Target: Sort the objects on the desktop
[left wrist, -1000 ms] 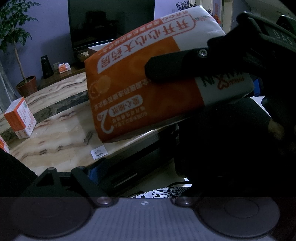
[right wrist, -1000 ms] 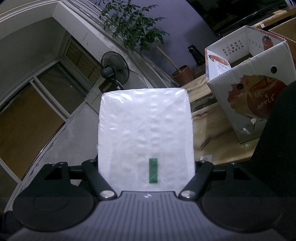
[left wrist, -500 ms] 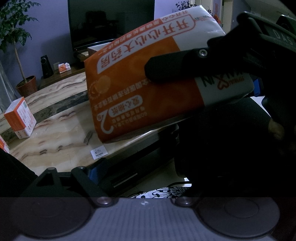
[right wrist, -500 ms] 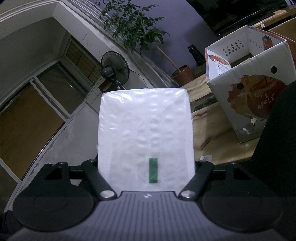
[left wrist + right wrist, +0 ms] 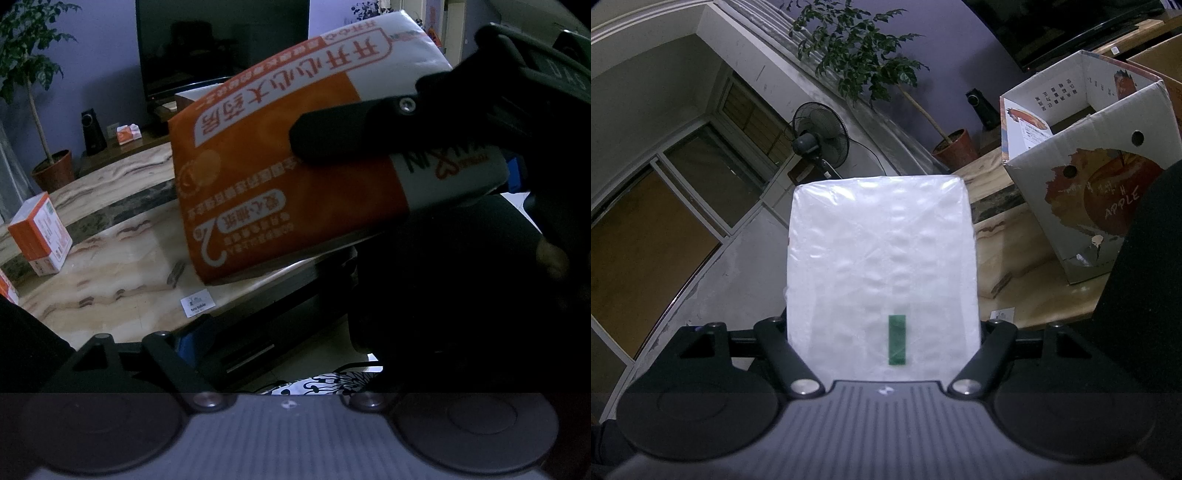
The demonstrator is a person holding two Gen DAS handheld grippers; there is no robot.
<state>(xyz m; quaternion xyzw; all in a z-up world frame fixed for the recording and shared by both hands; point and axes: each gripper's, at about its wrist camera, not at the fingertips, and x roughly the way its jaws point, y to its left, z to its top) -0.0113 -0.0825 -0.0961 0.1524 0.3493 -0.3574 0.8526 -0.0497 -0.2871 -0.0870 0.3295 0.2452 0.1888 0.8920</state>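
Nothing has moved: our right gripper jaws still pinch the tissue pack above the worktop; our left jaws stand spread, empty.

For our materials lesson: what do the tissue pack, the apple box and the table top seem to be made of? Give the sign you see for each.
Tissue pack: thin plastic film, glossy; it wrinkles and glints, soft fill beneath.
Apple box: cardboard, printed matt; torn patches and punched holes show.
Table top: polished stone, probably marble, or an imitation; wavy brown veins and a sheen.
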